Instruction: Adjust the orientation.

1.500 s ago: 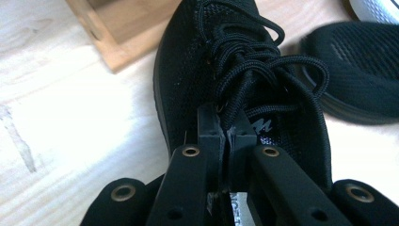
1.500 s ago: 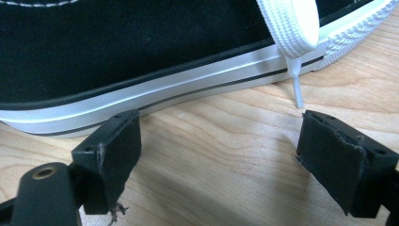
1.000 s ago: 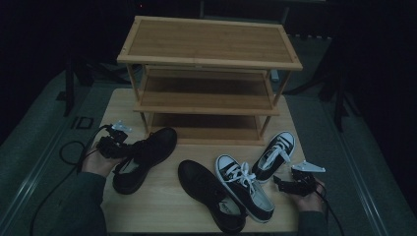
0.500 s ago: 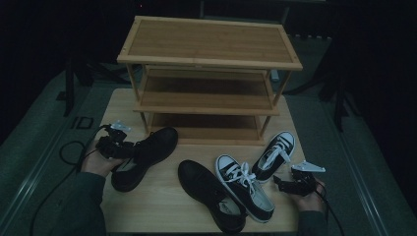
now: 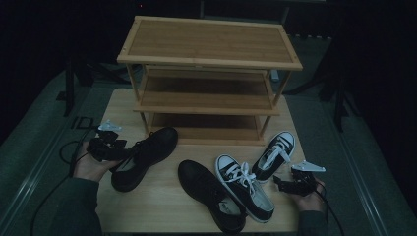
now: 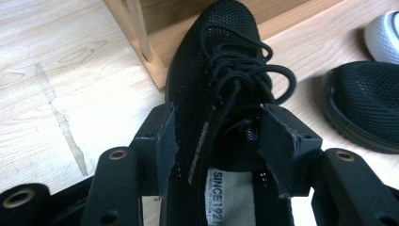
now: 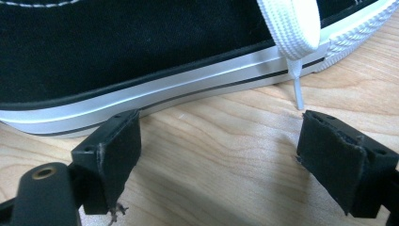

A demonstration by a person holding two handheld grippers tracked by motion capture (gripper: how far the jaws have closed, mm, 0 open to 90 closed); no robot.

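The tabletop is light wood and carries every item.

A three-tier wooden rack stands at the rear edge of the tabletop, spanning most of its width. All three tiers are bare.

A black mesh shoe lies near the left edge, in front of the rack's left leg, toe pointing toward the rack. In the left gripper view its toe sits just beside the rack's lowest tier, and its black laces are tied.

A second black mesh shoe lies near the front edge at the middle, toe pointing to the rear left.

A black canvas sneaker with white sole and laces lies just beside that shoe, on its right. Its pair lies toward the right edge, toe toward the rack's right leg.

The left tool is at the heel of the left black shoe. Its jaws have just been opening. They stand wide, one on each side of the shoe's collar; the left gripper view shows a gap between the right pad and the shoe, so the shoe is not clamped.

The right tool rests near the front right corner, jaws wide with nothing between them. In the right gripper view, they point at the white sole of a sneaker, just short of it.
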